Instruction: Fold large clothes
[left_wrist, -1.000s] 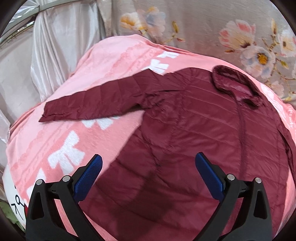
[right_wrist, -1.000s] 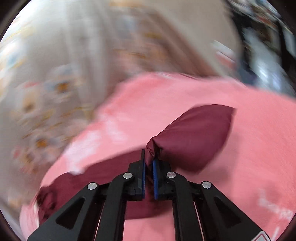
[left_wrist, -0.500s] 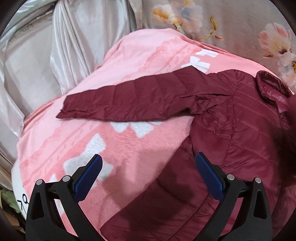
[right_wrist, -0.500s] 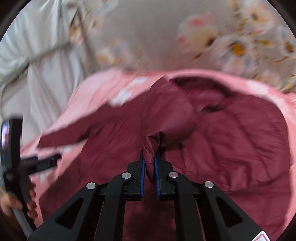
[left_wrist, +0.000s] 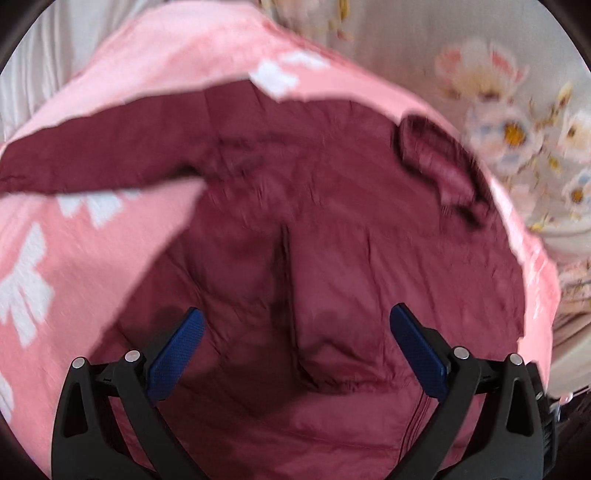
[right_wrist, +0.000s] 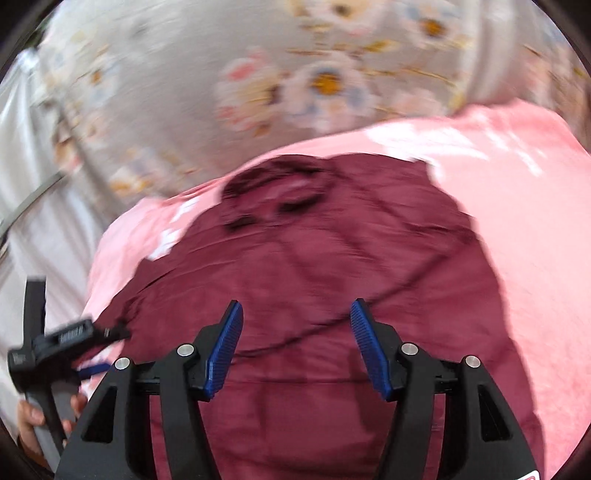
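Observation:
A maroon quilted jacket (left_wrist: 332, 229) lies spread on a pink blanket (left_wrist: 92, 258), collar (left_wrist: 439, 162) at the far right. Its left sleeve (left_wrist: 92, 155) stretches out to the left. The right sleeve lies folded across the body (right_wrist: 369, 280). My left gripper (left_wrist: 295, 343) is open and empty above the jacket's lower body. My right gripper (right_wrist: 295, 339) is open and empty above the folded sleeve; the jacket (right_wrist: 314, 258) fills that view, collar (right_wrist: 273, 192) at the far side. The left gripper (right_wrist: 62, 339) also shows at that view's left edge.
The pink blanket (right_wrist: 517, 221) with white bow prints covers the surface. A floral cloth (right_wrist: 295, 74) hangs behind it, and pale satin fabric (right_wrist: 22, 184) hangs at the left. A hand (right_wrist: 33, 417) holds the left gripper's handle.
My right gripper has let go of the right sleeve and opened; the sleeve now lies across the jacket body. My left gripper swung back over the jacket's body.

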